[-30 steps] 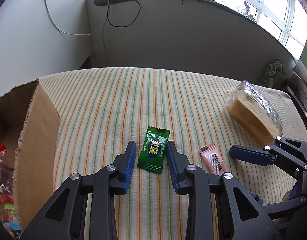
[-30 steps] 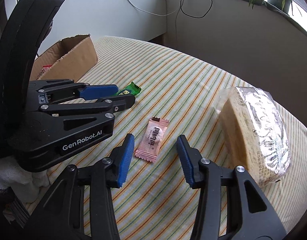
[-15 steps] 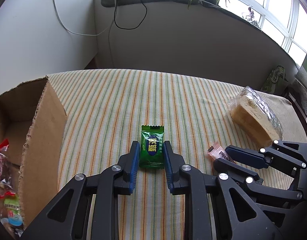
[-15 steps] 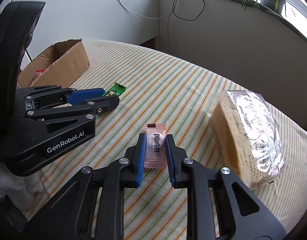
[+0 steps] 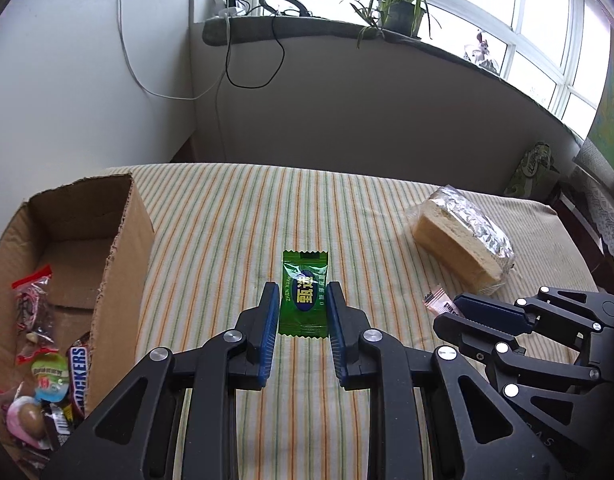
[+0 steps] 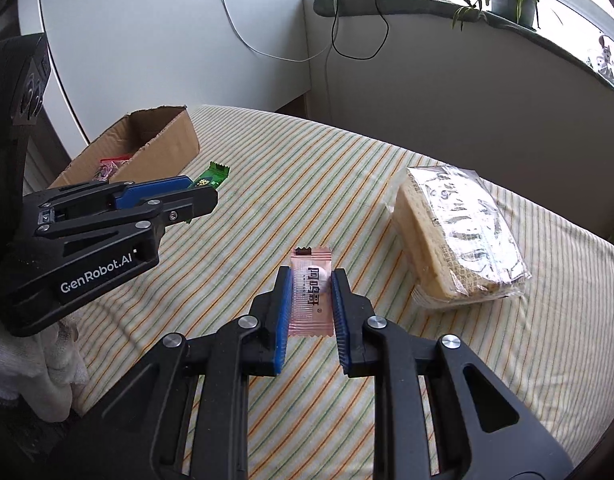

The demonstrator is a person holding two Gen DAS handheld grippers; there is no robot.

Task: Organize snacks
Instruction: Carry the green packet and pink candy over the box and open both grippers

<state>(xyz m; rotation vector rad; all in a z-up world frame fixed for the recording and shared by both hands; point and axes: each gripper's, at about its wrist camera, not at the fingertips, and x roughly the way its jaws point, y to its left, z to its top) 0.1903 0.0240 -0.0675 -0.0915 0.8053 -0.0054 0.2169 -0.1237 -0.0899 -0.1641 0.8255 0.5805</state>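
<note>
While left claw (image 5: 299,312) clamps green candy (image 5: 304,300), right claw (image 6: 310,300) clamps pink candy (image 6: 310,294); cardboard box (image 5: 123,248) at frame left.

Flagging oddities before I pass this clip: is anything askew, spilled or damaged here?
Only the cardboard box: its top edge is ragged, torn rather than cut. Snacks sit inside, none spilled. The green candy and pink candy are each clamped squarely, and the wrapped bread looks intact.
</note>
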